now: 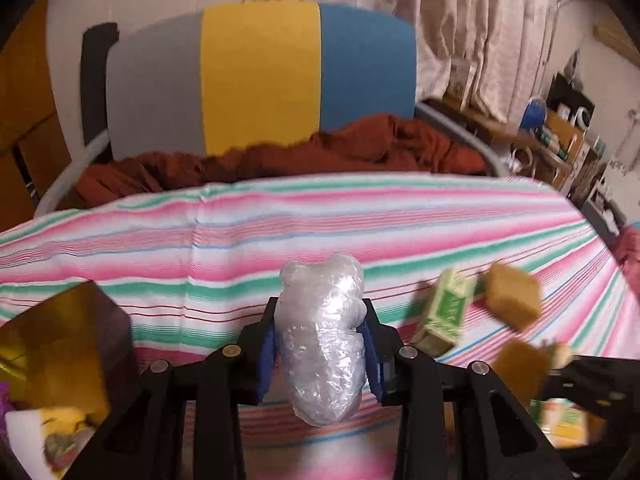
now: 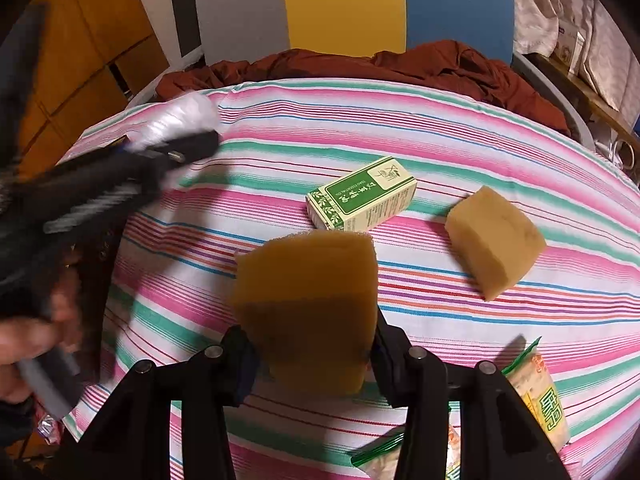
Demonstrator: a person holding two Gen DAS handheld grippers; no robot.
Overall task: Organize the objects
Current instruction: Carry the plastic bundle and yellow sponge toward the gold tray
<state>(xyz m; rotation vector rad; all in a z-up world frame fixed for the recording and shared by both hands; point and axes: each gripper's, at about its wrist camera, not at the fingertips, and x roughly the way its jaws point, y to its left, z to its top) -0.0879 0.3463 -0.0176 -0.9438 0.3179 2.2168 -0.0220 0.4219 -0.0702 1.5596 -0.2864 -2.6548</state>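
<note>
Readable text is sparse. Green-and-cream carton [image 2: 361,194] on the striped cloth: white Chinese characters on its green panel, too small to make out singly, plus a small line of Latin capitals along the panel edge ending in what looks like "OIL". Side face has fine print, illegible. Snack packet [image 2: 538,396] at lower right: large green characters on yellow, partly cut off, unreadable. In the left wrist view the same carton [image 1: 442,312] is motion-blurred, nothing legible.
</note>
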